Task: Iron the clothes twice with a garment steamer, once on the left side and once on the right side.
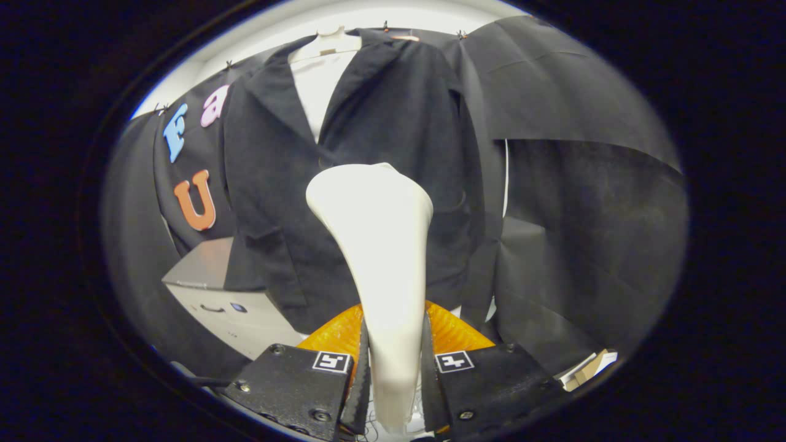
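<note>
A: From the left, what's there?
B: A grey box (215, 294) at eight o'clock, then the dark jacket (393, 123) hanging at twelve.
A: And the steamer?
B: The white garment steamer (381, 258) runs lengthwise from six to twelve, head toward the jacket.
A: The claw?
B: The claw (393, 380) is clamped on its handle, both fingers pressing.

Garment steamer (374, 245): white, smooth plastic body, narrow at the handle and flaring to a broad rounded head. Held upright, head uppermost, directly in front of the jacket's lower front.

Jacket (393, 123): dark, open-fronted with lapels, hanging upright on a white hanger (325, 44) behind the steamer; white lining visible at the neck, above the steamer's head.
</note>
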Demonstrator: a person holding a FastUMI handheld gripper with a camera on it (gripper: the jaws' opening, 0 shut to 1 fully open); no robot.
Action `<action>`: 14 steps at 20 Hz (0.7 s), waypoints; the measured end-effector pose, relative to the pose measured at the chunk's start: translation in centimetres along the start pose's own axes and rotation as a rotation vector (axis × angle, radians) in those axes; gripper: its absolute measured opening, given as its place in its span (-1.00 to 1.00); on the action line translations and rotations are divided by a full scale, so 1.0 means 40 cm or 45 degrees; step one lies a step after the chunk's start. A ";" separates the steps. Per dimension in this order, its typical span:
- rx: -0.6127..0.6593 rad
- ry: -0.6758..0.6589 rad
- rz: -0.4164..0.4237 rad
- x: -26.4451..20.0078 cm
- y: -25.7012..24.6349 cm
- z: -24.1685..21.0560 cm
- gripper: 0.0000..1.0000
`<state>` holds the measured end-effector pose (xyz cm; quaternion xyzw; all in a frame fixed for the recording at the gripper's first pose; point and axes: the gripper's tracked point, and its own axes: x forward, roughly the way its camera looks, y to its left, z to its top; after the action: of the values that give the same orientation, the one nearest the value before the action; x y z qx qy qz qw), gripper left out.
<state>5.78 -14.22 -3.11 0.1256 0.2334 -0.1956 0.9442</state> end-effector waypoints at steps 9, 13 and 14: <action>0.042 -0.240 0.059 0.011 -0.028 0.334 -0.25; 0.015 -0.363 0.054 0.037 -0.033 0.456 -0.26; 0.012 -0.399 0.049 0.035 -0.032 0.496 -0.26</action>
<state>14.13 -22.29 13.06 0.1023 0.0800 -0.1957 0.9720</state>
